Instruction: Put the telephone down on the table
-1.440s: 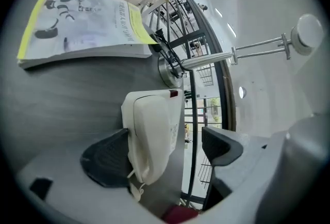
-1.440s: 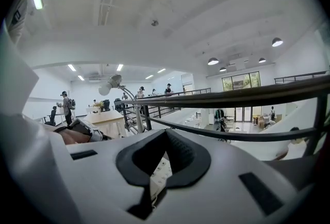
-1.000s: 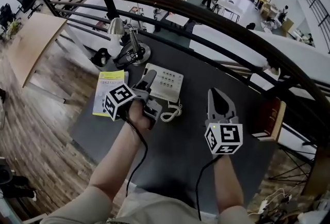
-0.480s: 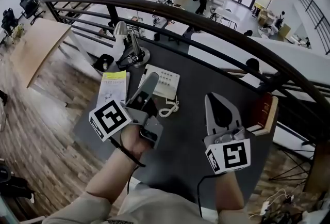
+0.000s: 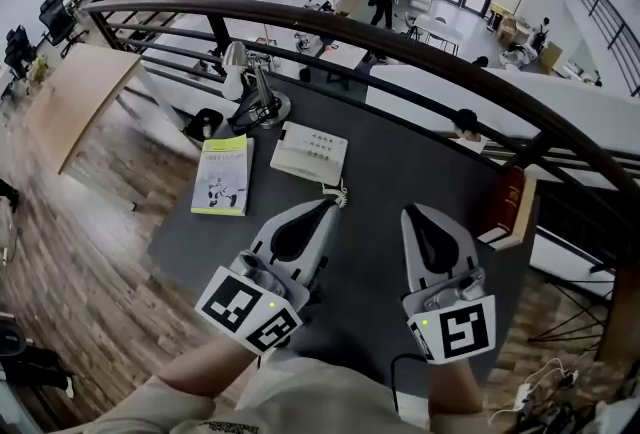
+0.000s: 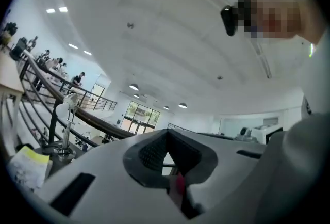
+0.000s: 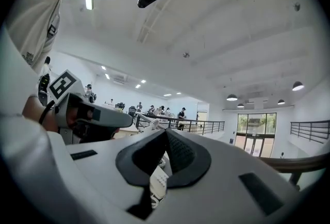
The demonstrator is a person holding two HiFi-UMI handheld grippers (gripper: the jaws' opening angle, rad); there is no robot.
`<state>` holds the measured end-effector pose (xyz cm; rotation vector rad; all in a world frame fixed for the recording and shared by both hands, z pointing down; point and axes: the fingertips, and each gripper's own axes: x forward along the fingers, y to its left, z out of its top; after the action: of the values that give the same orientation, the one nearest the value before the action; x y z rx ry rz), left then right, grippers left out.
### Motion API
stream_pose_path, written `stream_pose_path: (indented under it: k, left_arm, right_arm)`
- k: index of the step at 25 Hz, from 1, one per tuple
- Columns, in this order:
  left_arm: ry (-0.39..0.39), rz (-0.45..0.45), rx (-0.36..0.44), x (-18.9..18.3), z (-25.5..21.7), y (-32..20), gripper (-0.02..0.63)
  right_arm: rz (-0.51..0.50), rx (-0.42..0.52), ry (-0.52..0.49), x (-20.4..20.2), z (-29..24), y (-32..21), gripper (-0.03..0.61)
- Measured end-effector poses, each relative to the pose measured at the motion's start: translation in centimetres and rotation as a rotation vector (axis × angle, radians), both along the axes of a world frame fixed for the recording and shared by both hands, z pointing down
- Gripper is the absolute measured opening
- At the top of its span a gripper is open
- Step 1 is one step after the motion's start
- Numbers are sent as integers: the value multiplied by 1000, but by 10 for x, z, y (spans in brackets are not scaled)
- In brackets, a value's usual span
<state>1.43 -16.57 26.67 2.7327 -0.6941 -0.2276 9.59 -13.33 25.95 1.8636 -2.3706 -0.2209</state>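
The white telephone (image 5: 310,154) lies flat on the dark table (image 5: 410,157), its coiled cord (image 5: 337,192) at its near edge. Both grippers hover near the table's front edge, pointing level. My left gripper (image 5: 329,206) is shut with nothing in it, its tip just short of the cord and not touching the telephone. My right gripper (image 5: 410,214) is to its right, also shut and empty. In the left gripper view the jaws (image 6: 166,132) meet at the tip. In the right gripper view the jaws (image 7: 166,131) meet too, and the telephone (image 7: 156,180) shows through their opening.
A yellow-green booklet (image 5: 224,174) lies left of the telephone. A desk lamp (image 5: 250,87) stands at the back left beside a small black object (image 5: 202,123). A dark red book (image 5: 508,205) lies at the right edge. A curved railing (image 5: 420,47) runs behind the table.
My left gripper drew back from the telephone toward the person, rolled over and shut. The right gripper also pulled back. The telephone stays on the table.
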Motion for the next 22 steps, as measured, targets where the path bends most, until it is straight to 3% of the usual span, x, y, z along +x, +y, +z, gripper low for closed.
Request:
stream_pose_path:
  k: [3,6,9,14,18,22]
  left_arm:
    - [-107,14,64,0,22,20,5]
    - [-188,-1,120,-6,41,33,5]
    - [-234,-16,119,-16,66,39,5]
    - [-324,-39,135,-34,106,46,5]
    - [-332,-28,116,-41,117,54,5]
    - [-310,-37,121,-43,113,54,5]
  right_arm:
    - [5,-41,-46,-5,14,13,2]
    - [-6,-89,-19,-13,34,25,2]
    - [-2,-134,40,-17,57,34,2]
    - [-30,-203,-15,-22,84,43,2]
    - [-36,-242,-54,-28,100,49,2]
    - [-28,-234,-1,-39,107,55,2]
